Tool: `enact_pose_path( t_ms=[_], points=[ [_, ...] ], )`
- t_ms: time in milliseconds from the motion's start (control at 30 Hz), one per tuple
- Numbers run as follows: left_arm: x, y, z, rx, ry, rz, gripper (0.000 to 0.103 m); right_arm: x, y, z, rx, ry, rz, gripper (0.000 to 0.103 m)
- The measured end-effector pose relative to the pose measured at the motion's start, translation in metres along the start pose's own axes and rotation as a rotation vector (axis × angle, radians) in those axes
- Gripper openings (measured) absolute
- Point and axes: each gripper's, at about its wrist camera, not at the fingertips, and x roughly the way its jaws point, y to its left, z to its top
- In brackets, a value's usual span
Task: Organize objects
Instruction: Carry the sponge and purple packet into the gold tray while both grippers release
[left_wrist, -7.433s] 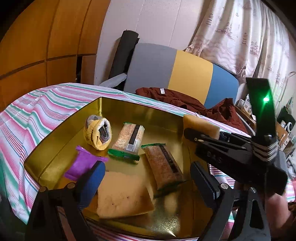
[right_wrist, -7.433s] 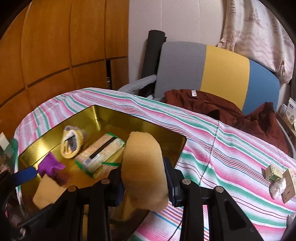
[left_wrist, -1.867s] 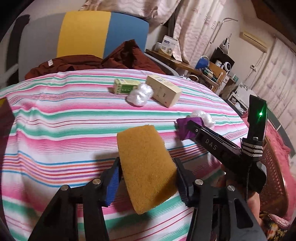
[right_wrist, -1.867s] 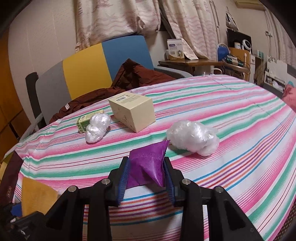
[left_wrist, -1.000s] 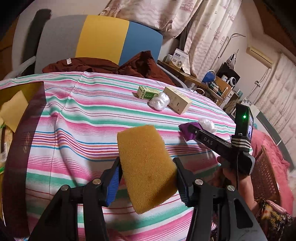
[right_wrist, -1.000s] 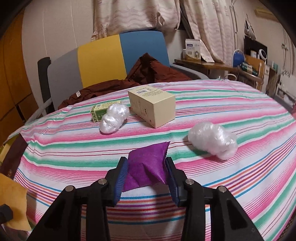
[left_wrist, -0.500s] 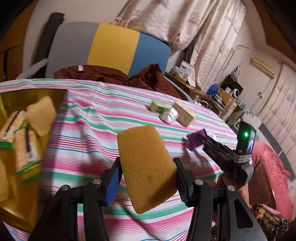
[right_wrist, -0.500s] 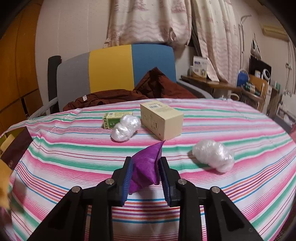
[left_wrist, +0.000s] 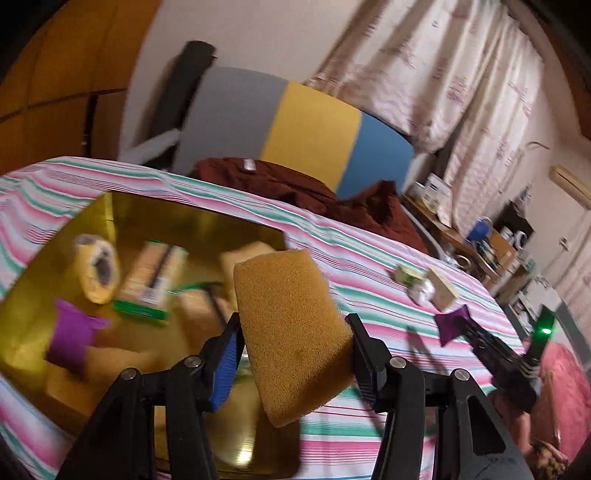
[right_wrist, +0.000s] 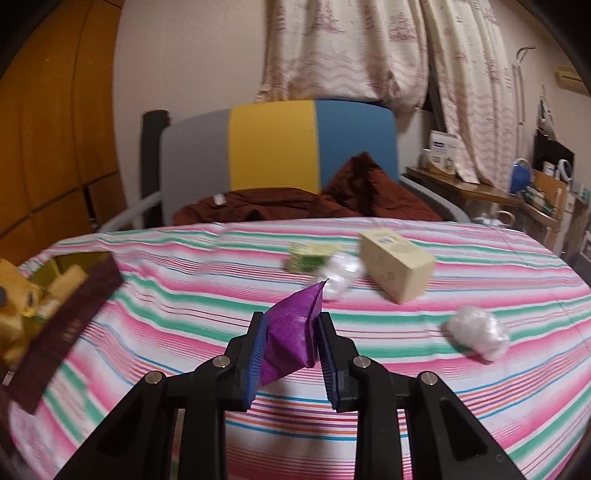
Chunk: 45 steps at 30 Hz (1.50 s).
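1. The left gripper (left_wrist: 291, 354) is clamped on a yellow sponge (left_wrist: 291, 332), which stands up between the pads and hangs in the air over the near right corner of the gold tray (left_wrist: 192, 218).

2. The right gripper (right_wrist: 290, 354) is closed tight on a purple pouch (right_wrist: 293, 343); the pouch is crumpled to a point and is carried above the striped cloth (right_wrist: 369, 424), well apart from the tray at the left edge of that view.

3. The step in hand looks like bringing both items to the tray. The sponge should go further in over the tray floor before the jaws let go, because a release at the rim could tip it onto the cloth.

4. The tray already holds another purple pouch (left_wrist: 70, 334), wrapped snack bars (left_wrist: 155, 275), a rolled yellow cloth (left_wrist: 96, 269) and what appear to be more sponges, though blur makes their count uncertain. The open floor near the front seems the best landing spot.

5. The sponge is soft and will spring back, so a low release suits it.

6. The right hand has further to travel; its pouch is light and pinched hard, so it should open only once it is over the tray, clear of the left gripper.

7. A beige box (right_wrist: 397, 262), a green box (right_wrist: 312, 256) and two plastic wads (right_wrist: 478, 334) lie on the cloth for later trips.
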Motion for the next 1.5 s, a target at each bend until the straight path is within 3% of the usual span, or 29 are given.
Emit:
enact_pose_path(
  t_ms=[200, 400, 533, 900, 1100, 1267, 1367, 1500],
  points=[
    [-0.017, 0.050, 0.011, -0.032, -0.034, 0.124, 0.056, -0.010, 0.050, 0.011, -0.009, -0.007, 0.164, 0.027],
    [-0.024, 0.097, 0.014, -0.072, 0.006, 0.224, 0.056, -0.021, 0.102, 0.019, -0.016, 0.010, 0.339, 0.027],
    [-0.028, 0.121, 0.012, -0.114, 0.022, 0.250, 0.056, -0.026, 0.137, 0.019, -0.044, 0.035, 0.437, 0.027],
    [-0.028, 0.149, 0.011, -0.143, 0.056, 0.319, 0.057, -0.023, 0.217, -0.001, -0.188, 0.133, 0.561, 0.027],
    [-0.026, 0.147, 0.011, -0.126, 0.065, 0.313, 0.058, -0.010, 0.237, -0.014, -0.222, 0.216, 0.590, 0.031],
    [-0.024, 0.147, 0.011, -0.135, 0.073, 0.296, 0.058, -0.013, 0.232, -0.017, -0.202, 0.211, 0.572, 0.040],
    [-0.020, 0.147, 0.009, -0.149, 0.083, 0.256, 0.058, -0.012, 0.224, -0.016, -0.163, 0.208, 0.559, 0.041],
    [-0.013, 0.139, 0.006, -0.175, 0.114, 0.149, 0.057, -0.009, 0.219, -0.014, -0.127, 0.216, 0.554, 0.041]
  ],
)
